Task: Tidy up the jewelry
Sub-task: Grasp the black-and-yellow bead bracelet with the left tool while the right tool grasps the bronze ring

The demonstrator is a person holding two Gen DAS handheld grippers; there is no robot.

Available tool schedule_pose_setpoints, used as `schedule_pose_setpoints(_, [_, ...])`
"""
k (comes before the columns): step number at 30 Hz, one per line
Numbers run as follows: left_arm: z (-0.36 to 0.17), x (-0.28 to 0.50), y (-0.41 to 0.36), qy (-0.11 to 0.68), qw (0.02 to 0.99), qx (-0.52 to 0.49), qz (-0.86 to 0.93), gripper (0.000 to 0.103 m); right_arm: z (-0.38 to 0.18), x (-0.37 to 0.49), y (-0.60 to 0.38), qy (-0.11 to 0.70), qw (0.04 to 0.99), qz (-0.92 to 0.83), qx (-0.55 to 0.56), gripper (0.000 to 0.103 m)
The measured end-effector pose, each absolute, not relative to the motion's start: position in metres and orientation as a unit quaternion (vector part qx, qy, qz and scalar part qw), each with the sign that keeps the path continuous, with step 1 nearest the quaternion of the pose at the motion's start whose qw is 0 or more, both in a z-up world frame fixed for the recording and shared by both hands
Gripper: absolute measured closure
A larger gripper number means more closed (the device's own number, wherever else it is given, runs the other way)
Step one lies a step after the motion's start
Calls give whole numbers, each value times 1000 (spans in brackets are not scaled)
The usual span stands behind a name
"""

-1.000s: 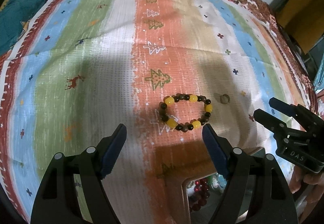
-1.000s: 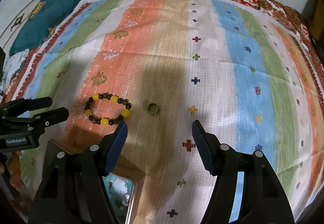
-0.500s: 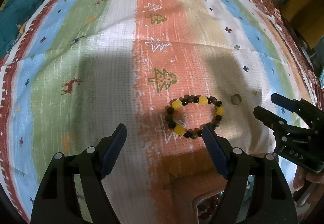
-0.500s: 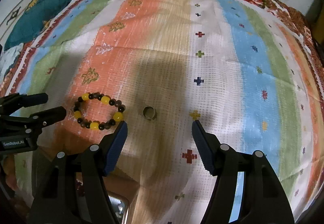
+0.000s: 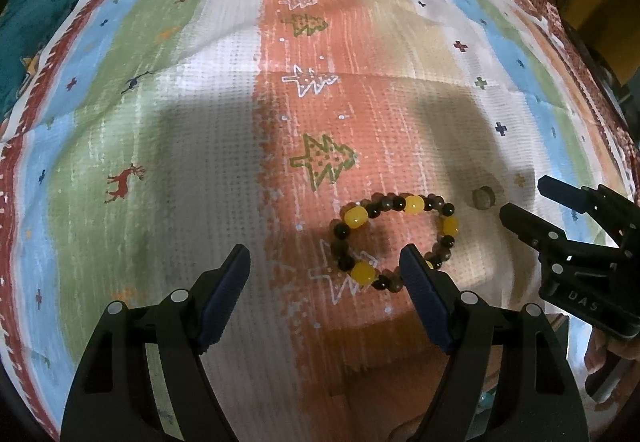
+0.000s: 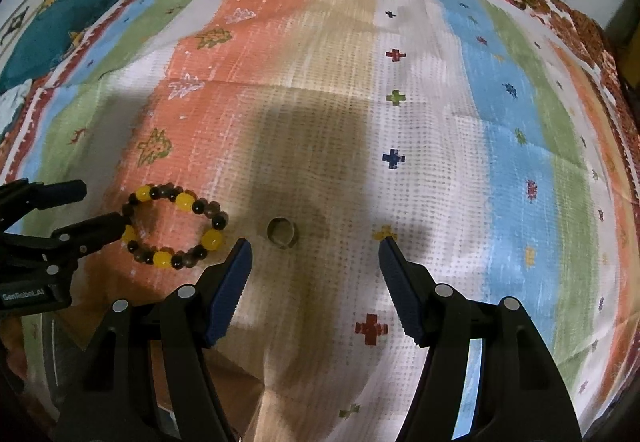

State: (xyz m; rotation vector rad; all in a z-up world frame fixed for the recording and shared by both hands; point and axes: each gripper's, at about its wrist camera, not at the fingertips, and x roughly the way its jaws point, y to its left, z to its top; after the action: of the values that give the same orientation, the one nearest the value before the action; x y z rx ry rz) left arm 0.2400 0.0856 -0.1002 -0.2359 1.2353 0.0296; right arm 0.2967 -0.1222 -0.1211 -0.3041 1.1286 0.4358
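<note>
In your left wrist view, the left gripper (image 5: 324, 262) stands open and empty at lower centre; the bead bracelet (image 5: 394, 240) lies on the striped cloth (image 5: 180, 122) just beyond its right finger. In your right wrist view, the right gripper (image 6: 314, 254) gapes empty too, the ring (image 6: 282, 233) resting just above its left fingertip.

- The left wrist view is looking steeply down along the left gripper (image 5: 324, 274), sitting close over the striped cloth (image 5: 168, 130).
- The right wrist view is looking steeply down along the right gripper (image 6: 314, 254), equally close over that cloth (image 6: 500, 162).
- Both views are sharing the bead bracelet (image 5: 394, 240) (image 6: 174, 226) and the small ring (image 5: 483, 197) (image 6: 282, 232).
- Each view is catching the other gripper at its edge: the right one (image 5: 528, 202), the left one (image 6: 86, 208).
</note>
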Motion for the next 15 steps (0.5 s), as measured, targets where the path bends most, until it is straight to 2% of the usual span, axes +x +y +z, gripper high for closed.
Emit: schedule_pose_setpoints(15, [-114, 253, 84, 591, 801, -92, 9, 27, -136, 308, -108, 536, 804, 203, -161, 37])
